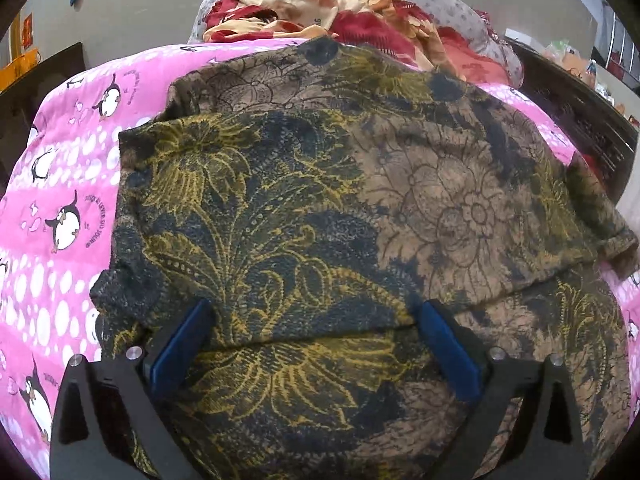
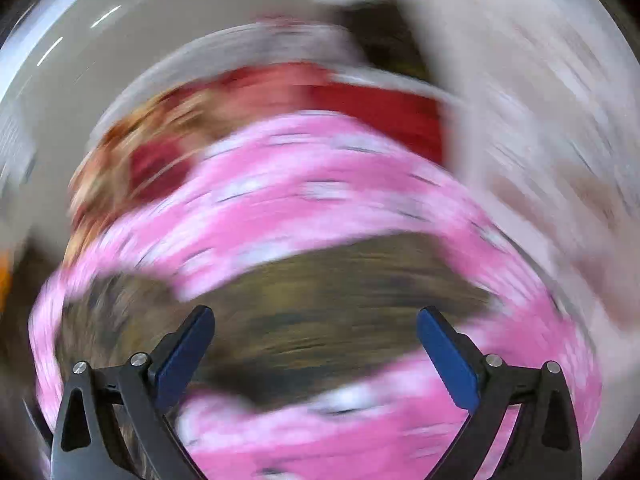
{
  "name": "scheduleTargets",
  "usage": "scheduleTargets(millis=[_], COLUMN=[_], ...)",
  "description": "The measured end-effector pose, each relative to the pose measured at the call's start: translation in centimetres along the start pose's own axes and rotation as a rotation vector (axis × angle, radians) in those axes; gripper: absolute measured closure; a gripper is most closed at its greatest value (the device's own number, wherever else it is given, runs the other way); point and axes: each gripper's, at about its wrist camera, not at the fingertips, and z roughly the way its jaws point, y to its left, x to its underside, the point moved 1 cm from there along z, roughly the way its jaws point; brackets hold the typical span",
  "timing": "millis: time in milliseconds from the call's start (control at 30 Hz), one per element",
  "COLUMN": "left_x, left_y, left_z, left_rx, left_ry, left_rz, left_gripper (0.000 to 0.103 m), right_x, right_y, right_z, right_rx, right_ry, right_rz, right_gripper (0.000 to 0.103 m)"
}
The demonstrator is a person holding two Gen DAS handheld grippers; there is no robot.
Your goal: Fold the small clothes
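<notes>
Dark brown cloth printed with yellow and tan flowers, the garment (image 1: pixel 340 216) lies spread over the pink penguin quilt (image 1: pixel 60 184), already doubled once: a folded edge runs across it just beyond the left gripper (image 1: pixel 316 320). That gripper hovers low over the garment with its blue pads set wide apart and nothing between them. The right gripper (image 2: pixel 316 328) is equally wide and empty, but its view is smeared by motion, so its place over the garment (image 2: pixel 320 280) is only roughly readable.

The likely trouble is pinching one layer only, which would drag the top fold askew, or catching the quilt beneath and lifting it too. A fast right-hand approach could ruffle the edge. Beyond the garment a heap of red and orange fabric (image 1: pixel 320 8) crowds the far side, limiting room to fold away.
</notes>
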Motion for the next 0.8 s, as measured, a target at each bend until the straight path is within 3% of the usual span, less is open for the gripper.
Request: scheduleTargets(millis=[67, 133, 167, 300, 433, 467, 500, 533, 600, 700, 800], left_x=[-0.1, 0.3, 0.4, 0.8, 0.7, 0.7, 0.7, 0.8, 0.8, 0.9, 0.5], left_y=[0.2, 0.6, 0.7, 1.1, 1.0, 1.1, 1.2, 1.2, 1.3, 1.4, 1.5], left_z=[0.0, -0.3, -0.4, -0.6, -0.5, -0.5, -0.6, -0.6, -0.7, -0.7, -0.9], left_rx=[0.022, 0.042, 0.047, 0.057, 0.057, 0.059, 0.061, 0.064, 0.070, 0.069, 0.064], left_ry=[-0.008, -0.017, -0.020, -0.023, -0.024, -0.024, -0.025, -0.026, -0.029, -0.028, -0.012], left_rz=[-0.017, -0.034, -0.039, -0.049, -0.049, -0.050, -0.052, -0.054, -0.059, -0.060, -0.060], left_gripper=[0.000, 0.000, 0.000, 0.000, 0.000, 0.000, 0.000, 0.000, 0.000, 0.000, 0.000], right_x=[-0.7, -0.6, -0.5, 0.2, -0.3, -0.4, -0.5, -0.4, -1.1, -3.0, -3.7], right_y=[-6.3, -9.5, -10.6, -12.7, -12.6, -12.5, -12.1, -12.2, -10.1, -3.5, 6.3], right_z=[0.9, 1.7, 2.4, 5.0, 6.8, 7.0, 6.9, 6.6, 4.8, 0.5, -3.2], right_rx=[-0.011, -0.070, -0.108, -0.214, -0.201, -0.200, -0.195, -0.199, -0.201, -0.197, -0.356], right_ry=[0.033, 0.053, 0.058, 0.094, 0.072, 0.060, 0.050, 0.040, -0.009, -0.122, -0.164], right_rz=[0.191, 0.282, 0.337, 0.493, 0.508, 0.519, 0.519, 0.517, 0.455, 0.267, 0.094], right_gripper=[0.017, 0.037, 0.040, 0.044, 0.048, 0.055, 0.081, 0.096, 0.096, 0.096, 0.096])
